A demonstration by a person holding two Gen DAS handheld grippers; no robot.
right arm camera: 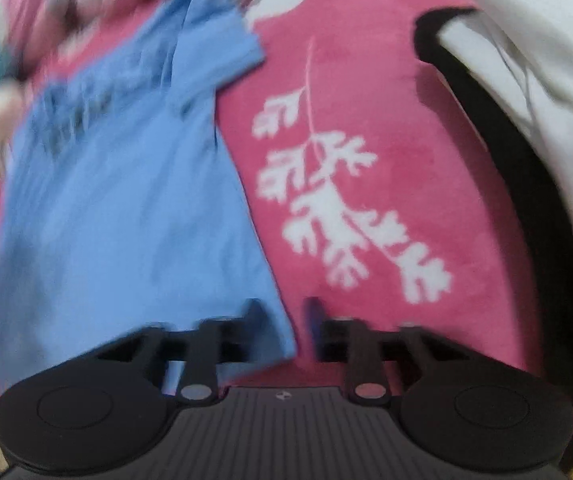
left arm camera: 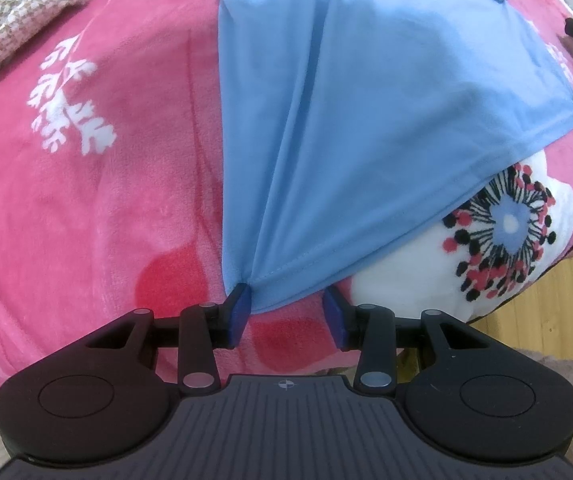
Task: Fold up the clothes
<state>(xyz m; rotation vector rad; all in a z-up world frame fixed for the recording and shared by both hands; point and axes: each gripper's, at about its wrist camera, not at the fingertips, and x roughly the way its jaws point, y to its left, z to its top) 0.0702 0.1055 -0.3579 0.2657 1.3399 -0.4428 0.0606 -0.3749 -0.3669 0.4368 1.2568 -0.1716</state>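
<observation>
shirt: light blue T-shirt (left arm camera: 366, 100), plain knit, stitched hem; lies spread on a pink fleece blanket (left arm camera: 106, 200) with white leaf prints and a black/red/blue flower motif (left arm camera: 502, 236).
shirt shape: creases fan out from the hem corner next to the left tool; that corner looks pulled taut. A short sleeve (right arm camera: 222, 40) shows in the right wrist view (blurred).
left tool (left arm camera: 286, 316): jaws apart, hem corner sits at the left pad; nothing clamped between the pads.
right tool (right arm camera: 282, 328): jaws apart, shirt's side edge and corner lie between them; motion blur, so I cannot tell contact.
other cloth: checked knit (left arm camera: 18, 24) top left; white garment with black trim (right arm camera: 526, 120) right of the shirt, apart from it.
writing: none readable; dark marks on the shirt chest too blurred.
</observation>
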